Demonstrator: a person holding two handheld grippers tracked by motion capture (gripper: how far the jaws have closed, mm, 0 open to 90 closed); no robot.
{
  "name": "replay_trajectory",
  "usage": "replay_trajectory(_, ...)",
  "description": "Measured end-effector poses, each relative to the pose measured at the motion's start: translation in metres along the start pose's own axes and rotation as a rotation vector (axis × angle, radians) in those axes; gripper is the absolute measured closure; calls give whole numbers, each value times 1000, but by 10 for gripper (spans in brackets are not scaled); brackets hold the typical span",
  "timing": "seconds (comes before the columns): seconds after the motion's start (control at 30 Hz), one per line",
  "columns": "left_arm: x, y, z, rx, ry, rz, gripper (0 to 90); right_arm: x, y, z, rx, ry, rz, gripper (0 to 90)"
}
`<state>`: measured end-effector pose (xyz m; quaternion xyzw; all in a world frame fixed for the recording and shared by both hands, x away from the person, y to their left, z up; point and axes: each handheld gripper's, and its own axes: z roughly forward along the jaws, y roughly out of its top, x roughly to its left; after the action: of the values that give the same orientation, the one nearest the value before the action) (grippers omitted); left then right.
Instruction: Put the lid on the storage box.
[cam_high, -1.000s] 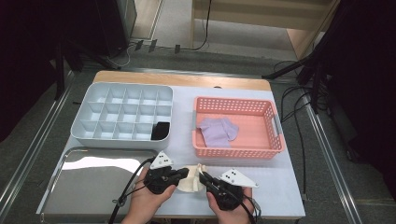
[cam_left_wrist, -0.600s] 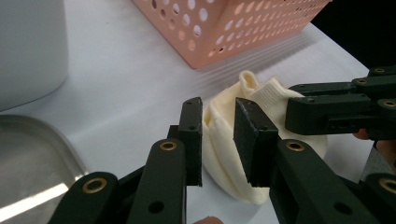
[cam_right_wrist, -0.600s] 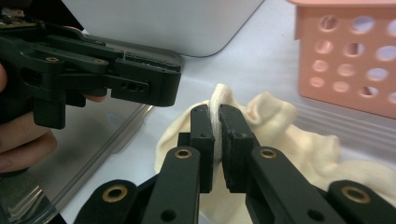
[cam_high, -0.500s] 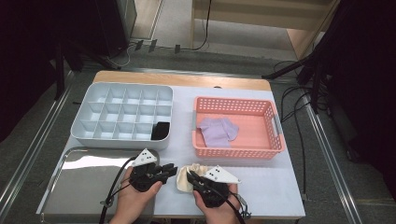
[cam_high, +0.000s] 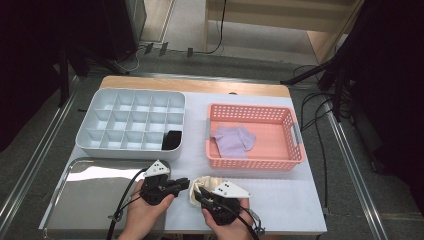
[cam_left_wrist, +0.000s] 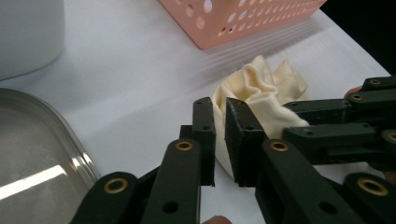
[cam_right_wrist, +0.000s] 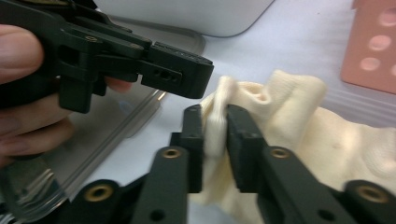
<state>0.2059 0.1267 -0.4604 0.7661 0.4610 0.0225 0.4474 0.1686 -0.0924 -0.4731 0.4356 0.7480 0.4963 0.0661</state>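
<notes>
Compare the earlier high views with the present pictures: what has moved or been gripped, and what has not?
Both grippers slid toward the table's near edge, bunching the cream cloth between them. The right gripper pinches a fold, its jaws just opening slightly. The left gripper stands at the cloth's edge. The pink basket, purple cloth and grey organizer stayed put.

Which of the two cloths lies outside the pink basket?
The cream cloth, crumpled on the white table between the two tools at the near edge. The lilac cloth lies flat inside the pink basket.
</notes>
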Motion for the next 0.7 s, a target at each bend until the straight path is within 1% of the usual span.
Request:
replay_trajectory(0.07, 0, 1, -1, -12, -9, -4, 770, -2, 0, -9, -22, 11, -1, 666)
replay_trajectory(0.13, -1, 1, -1, -27, -12, -14, 715, -6, 0, -21, -45, -2, 3, 649)
replay_trajectory(0.17, -1, 1, -1, -32, -20, -23, 687, -8, 0, -27, -56, -7, 12, 641)
replay_trajectory(0.2, 0, 2, -1, -35, -26, -30, 664, -13, 0, -33, -72, -18, 20, 639)
replay_trajectory(0.27, 0, 2, -1, -35, -26, -31, 637, -18, -2, -40, -78, -47, 31, 637)
replay_trajectory(0.3, 0, 2, -2, -33, -30, -32, 618, -24, -4, -43, -75, -79, 45, 633)
replay_trajectory(0.4, -2, 3, -1, -29, -48, -30, 603, -42, -14, -48, -45, -187, 97, 618)
replay_trajectory(0.43, -2, 2, 0, -22, -56, -28, 601, -47, -17, -49, -38, -213, 130, 598)
replay_trajectory(0.5, -4, 1, 2, -7, -52, -18, 601, -55, -23, -50, -28, -246, 176, 569)
replay_trajectory(0.57, -5, -1, 6, 14, -61, -17, 610, -58, -27, -48, -8, -270, 175, 534)
replay_trajectory(0.6, -5, -1, 7, 23, -61, -10, 629, -59, -29, -46, 1, -275, 172, 521)
replay_trajectory(0.63, -5, -2, 8, 35, -60, -9, 639, -58, -30, -45, -6, -278, 169, 524)
replay_trajectory(0.67, -6, -2, 9, 45, -60, -8, 646, -57, -30, -44, -5, -285, 154, 545)
replay_trajectory(0.7, -6, -3, 10, 48, -57, -9, 658, -55, -30, -43, 2, -304, 136, 577)
